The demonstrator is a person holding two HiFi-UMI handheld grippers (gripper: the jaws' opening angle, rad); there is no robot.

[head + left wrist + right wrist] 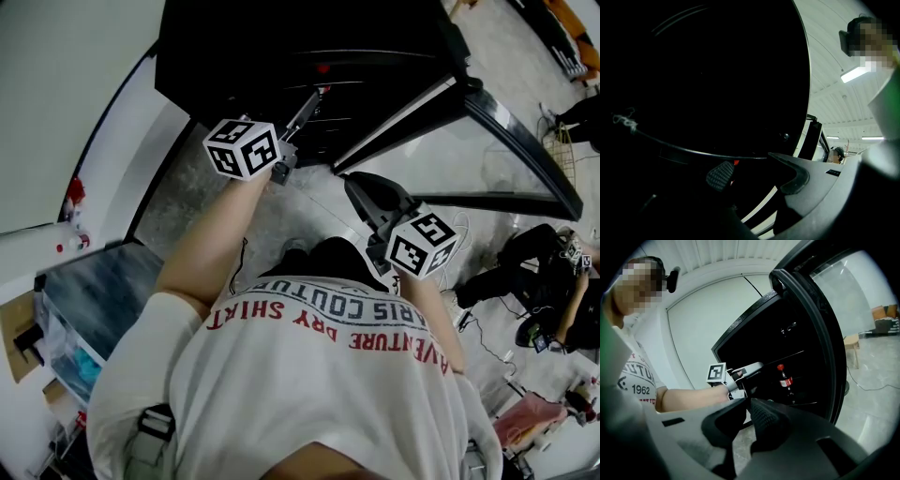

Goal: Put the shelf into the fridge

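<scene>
- Inside the dark fridge (281, 56), just beyond the left tongs (757, 174): a thin pale edge, read as the shelf (705, 154), lying roughly level across the cabinet.
- Left tongs released: jaws wide apart, nothing pressed between the pads, shelf edge just above and beyond them, not gripped.
- Right tongs (746, 420) clenched on nothing, held back outside the fridge, near the open door (487, 150).
- Deeper in the cabinet: a bottle (784, 376) with a red cap, upright, beside the left tongs and apart from them.
- Looks close to finished: shelf inside the fridge and resting without a grip, as far as the dark views allow.
- Cannot tell whether both sides sit properly on their supports.
- Left, at a guess: withdrawing the left tongs, checking the seating, perhaps shutting the door.
</scene>
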